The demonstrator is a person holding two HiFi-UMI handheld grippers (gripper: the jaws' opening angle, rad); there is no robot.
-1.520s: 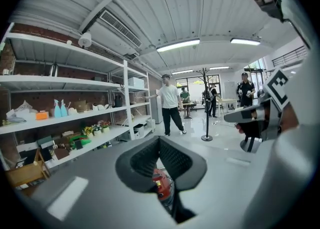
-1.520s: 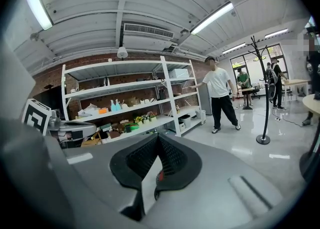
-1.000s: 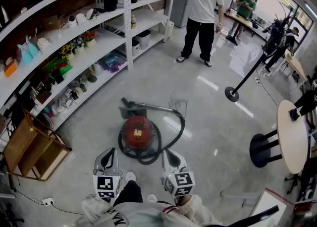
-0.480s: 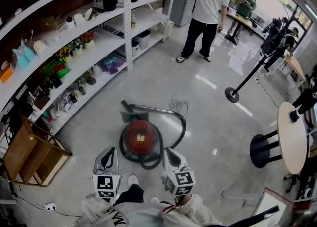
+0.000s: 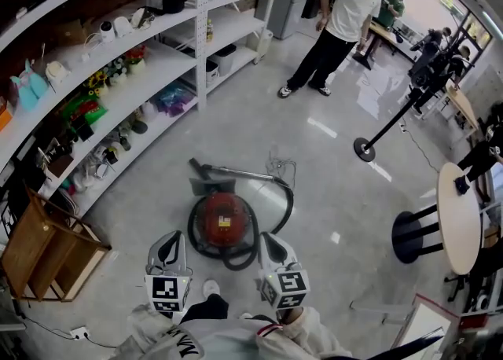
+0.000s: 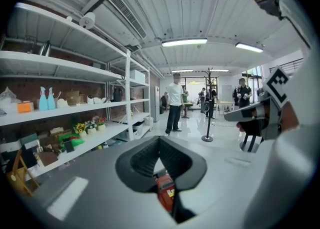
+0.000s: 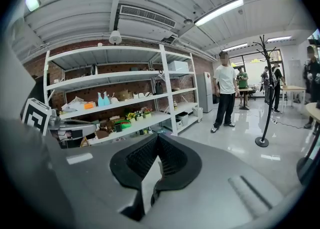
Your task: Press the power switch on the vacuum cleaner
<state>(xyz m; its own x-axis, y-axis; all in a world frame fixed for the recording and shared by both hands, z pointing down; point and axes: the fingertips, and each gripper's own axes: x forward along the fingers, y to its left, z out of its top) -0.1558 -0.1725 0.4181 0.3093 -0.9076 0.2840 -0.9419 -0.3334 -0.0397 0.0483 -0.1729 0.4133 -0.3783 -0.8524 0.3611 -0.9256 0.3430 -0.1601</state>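
Note:
A red canister vacuum cleaner (image 5: 222,223) sits on the grey floor just ahead of me, its black hose (image 5: 279,207) looped round it and its floor nozzle (image 5: 206,186) lying behind it. My left gripper (image 5: 170,243) hovers at the vacuum's near left side, and my right gripper (image 5: 271,242) at its near right. Both are shut and hold nothing. In the left gripper view the jaws (image 6: 159,143) meet at their tips, and the red vacuum body (image 6: 166,192) shows through the gap below them. The right gripper (image 7: 159,140) shows only pale floor between its shut jaws.
White shelving (image 5: 118,60) full of small items runs along the left. A wooden crate (image 5: 47,244) stands at its near end. A person in a white shirt (image 5: 339,28) stands far ahead. A black floor stand (image 5: 365,148) and a round table (image 5: 460,217) are at the right.
The person in the white shirt has lowered an arm and stepped right, away from the shelf. The vacuum sits slightly nearer to the grippers. Both grippers keep their place and stay shut.

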